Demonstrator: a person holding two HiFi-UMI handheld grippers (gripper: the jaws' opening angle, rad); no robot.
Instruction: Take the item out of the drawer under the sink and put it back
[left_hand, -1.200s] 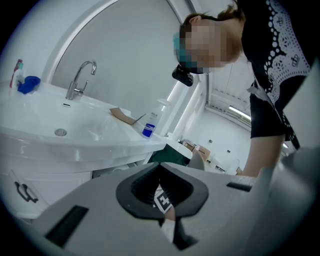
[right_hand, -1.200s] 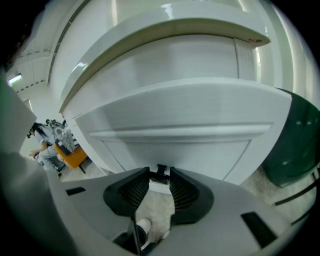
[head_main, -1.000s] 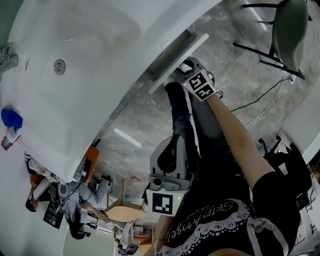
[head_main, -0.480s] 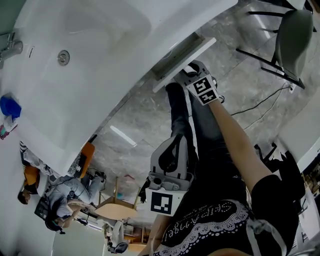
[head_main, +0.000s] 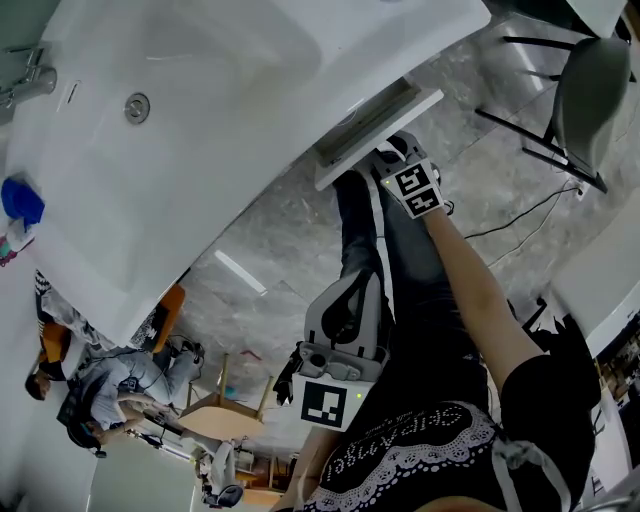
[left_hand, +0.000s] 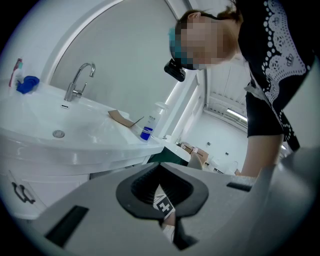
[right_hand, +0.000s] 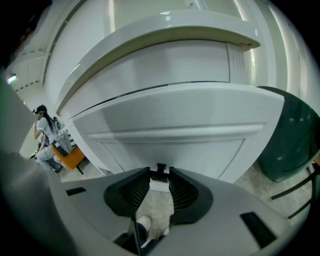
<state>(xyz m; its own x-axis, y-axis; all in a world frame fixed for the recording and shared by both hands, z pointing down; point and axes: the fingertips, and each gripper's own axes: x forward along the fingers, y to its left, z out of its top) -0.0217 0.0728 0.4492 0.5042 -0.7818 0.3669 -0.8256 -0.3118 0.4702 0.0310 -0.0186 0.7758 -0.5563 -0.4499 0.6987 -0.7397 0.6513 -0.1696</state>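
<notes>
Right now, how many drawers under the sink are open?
1: the drawer, slightly out below the sink, with the right gripper closed on its handle. Other drawers may be hidden.

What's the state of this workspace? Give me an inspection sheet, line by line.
Surface: white sink, basin bare; grey stone floor below.
Job's things: drawer under the sink slightly open; item not visible.
Clutter: blue object near faucet; bottle and cardboard piece on the rim.
Grippers: right gripper shut on drawer handle; left gripper shut, empty.
Cables: black cable on the floor.
Surroundings: chair; people in the background.
</notes>
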